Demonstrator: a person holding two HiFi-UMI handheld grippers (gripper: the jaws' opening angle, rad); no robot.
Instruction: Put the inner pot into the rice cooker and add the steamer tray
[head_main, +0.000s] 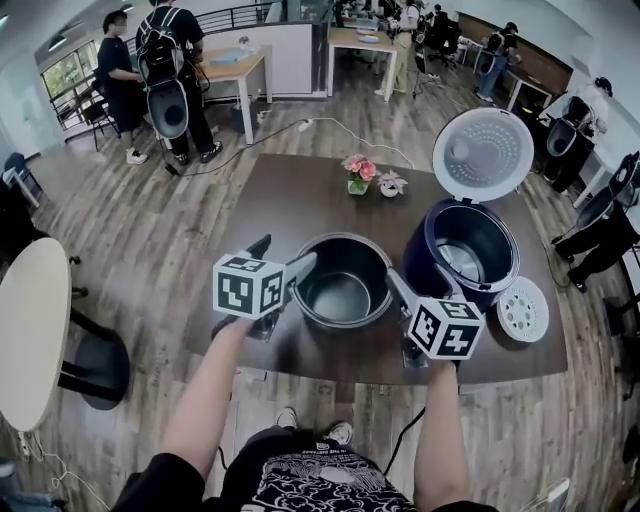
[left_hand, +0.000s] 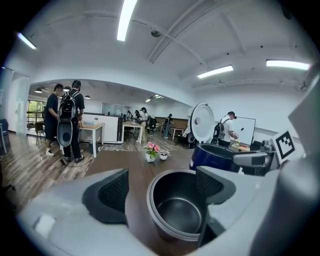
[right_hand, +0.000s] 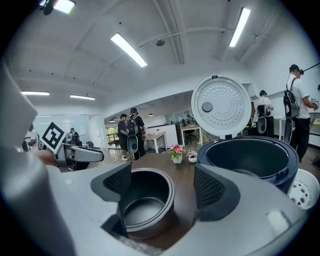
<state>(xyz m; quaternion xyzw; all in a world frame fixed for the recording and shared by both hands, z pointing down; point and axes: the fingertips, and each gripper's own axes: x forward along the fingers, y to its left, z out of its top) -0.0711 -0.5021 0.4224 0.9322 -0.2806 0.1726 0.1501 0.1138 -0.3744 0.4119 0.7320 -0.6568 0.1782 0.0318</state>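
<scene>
The dark inner pot (head_main: 342, 280) stands empty on the brown table (head_main: 300, 195), just left of the navy rice cooker (head_main: 462, 250), whose white lid (head_main: 483, 153) is raised. The white perforated steamer tray (head_main: 523, 309) lies flat to the cooker's right. My left gripper (head_main: 288, 254) is open at the pot's left rim; in its own view the pot (left_hand: 180, 210) sits ahead, close to the right pad (left_hand: 212, 184). My right gripper (head_main: 410, 288) is open at the pot's right rim, between pot (right_hand: 145, 205) and cooker (right_hand: 250, 160). Neither holds anything.
A small vase of pink flowers (head_main: 357, 172) and a tiny potted plant (head_main: 391, 184) stand at the table's far side. A pale round table (head_main: 30, 330) is at the left. People with gear stand around desks in the background (head_main: 165, 70).
</scene>
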